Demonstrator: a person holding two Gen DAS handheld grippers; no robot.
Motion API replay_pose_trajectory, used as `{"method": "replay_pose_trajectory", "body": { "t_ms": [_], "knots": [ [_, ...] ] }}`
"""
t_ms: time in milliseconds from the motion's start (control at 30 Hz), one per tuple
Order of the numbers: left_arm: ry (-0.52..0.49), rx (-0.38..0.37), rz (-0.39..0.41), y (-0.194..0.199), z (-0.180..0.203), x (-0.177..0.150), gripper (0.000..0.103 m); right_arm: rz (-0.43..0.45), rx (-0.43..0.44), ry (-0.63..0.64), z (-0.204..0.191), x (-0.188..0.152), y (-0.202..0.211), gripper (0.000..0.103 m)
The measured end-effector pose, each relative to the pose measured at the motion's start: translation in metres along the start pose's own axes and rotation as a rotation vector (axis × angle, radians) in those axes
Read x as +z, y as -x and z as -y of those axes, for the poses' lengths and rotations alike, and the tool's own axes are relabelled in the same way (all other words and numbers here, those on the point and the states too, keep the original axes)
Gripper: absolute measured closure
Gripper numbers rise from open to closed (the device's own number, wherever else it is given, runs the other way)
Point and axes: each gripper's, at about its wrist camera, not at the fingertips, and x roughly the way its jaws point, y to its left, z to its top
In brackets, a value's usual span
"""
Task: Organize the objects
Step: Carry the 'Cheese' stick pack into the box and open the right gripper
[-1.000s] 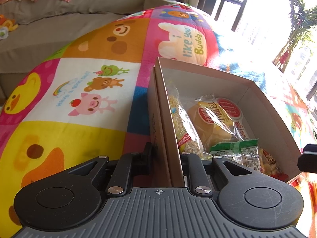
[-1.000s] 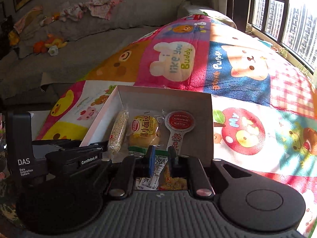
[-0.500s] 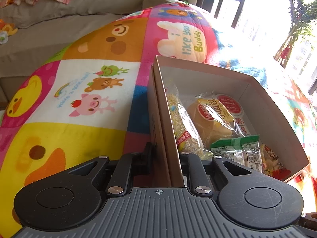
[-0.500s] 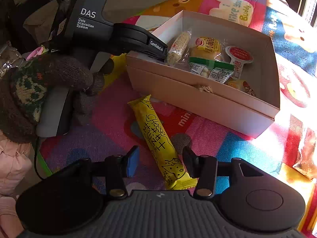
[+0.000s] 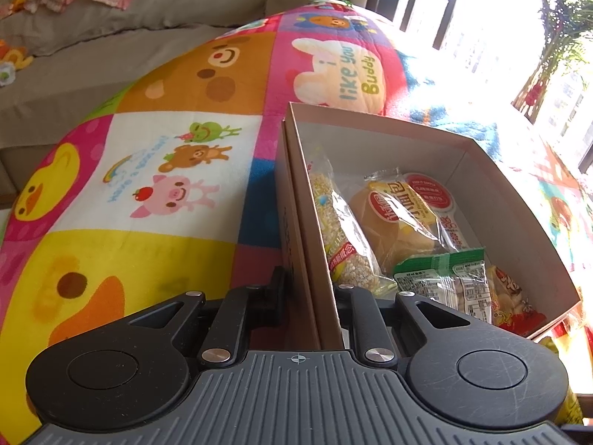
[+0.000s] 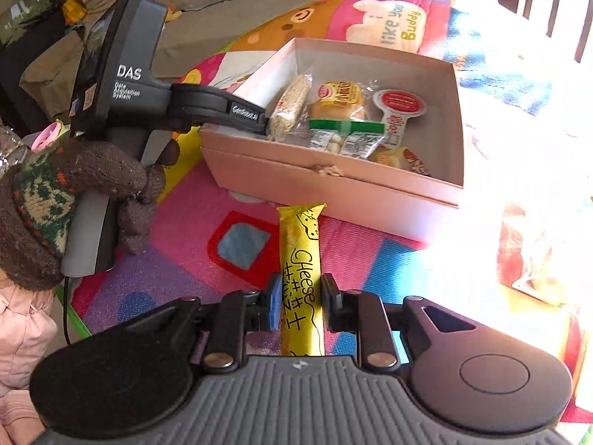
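A pink cardboard box (image 6: pixel 333 185) sits on the colourful play mat and holds several snack packets: a grain bar (image 5: pixel 344 230), a bun (image 5: pixel 396 218), a red-lidded cup (image 5: pixel 426 189) and a green packet (image 5: pixel 448 282). My left gripper (image 5: pixel 309 289) is shut on the box's left wall (image 5: pixel 311 259); it also shows in the right wrist view (image 6: pixel 222 111). My right gripper (image 6: pixel 301 302) has its fingers on both sides of a yellow cheese stick packet (image 6: pixel 302 270) lying on the mat in front of the box, closed against it.
The play mat (image 5: pixel 148 170) covers the surface. A grey sofa (image 5: pixel 92 52) with clothes lies behind. A snack bag (image 6: pixel 533 259) lies in bright sun at the right. A gloved hand (image 6: pixel 66 193) holds the left gripper's handle.
My right gripper left the box, dropped to the mat in front of it and closed around the yellow cheese stick. My left gripper kept its hold on the box wall.
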Motion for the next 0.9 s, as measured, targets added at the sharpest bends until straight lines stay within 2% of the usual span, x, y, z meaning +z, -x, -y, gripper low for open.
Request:
{"method": "replay_pose_trajectory", "body": {
  "t_ms": [200, 367, 500, 633, 667, 700, 800, 900],
  "knots": [
    [0.004, 0.016, -0.002, 0.000, 0.003, 0.000, 0.086, 0.165, -0.038, -0.083, 0.031, 0.043, 0.036, 0.082],
    [-0.006, 0.028, -0.006, 0.000, 0.005, 0.001, 0.086, 0.262, -0.025, -0.195, 0.058, 0.092, 0.020, 0.082],
    [-0.006, 0.028, -0.007, 0.000, 0.004, 0.001, 0.086, 0.253, -0.024, -0.281, 0.071, 0.116, -0.014, 0.082],
    [-0.008, 0.025, -0.008, 0.001, 0.004, 0.001, 0.086, 0.231, -0.062, -0.334, 0.080, 0.123, -0.037, 0.079],
    [-0.009, 0.024, -0.007, 0.001, 0.004, 0.001, 0.086, 0.232, -0.073, -0.339, 0.083, 0.121, -0.037, 0.077],
    [-0.010, 0.024, -0.006, 0.001, 0.004, 0.000, 0.086, 0.239, -0.092, -0.332, 0.085, 0.119, -0.036, 0.069],
    [-0.010, 0.025, -0.006, 0.001, 0.004, 0.000, 0.086, 0.262, -0.222, -0.257, 0.091, 0.107, -0.023, 0.049],
    [-0.004, 0.026, -0.006, 0.001, 0.004, 0.000, 0.086, 0.251, -0.321, -0.234, 0.117, 0.080, -0.001, 0.038]
  ]
}}
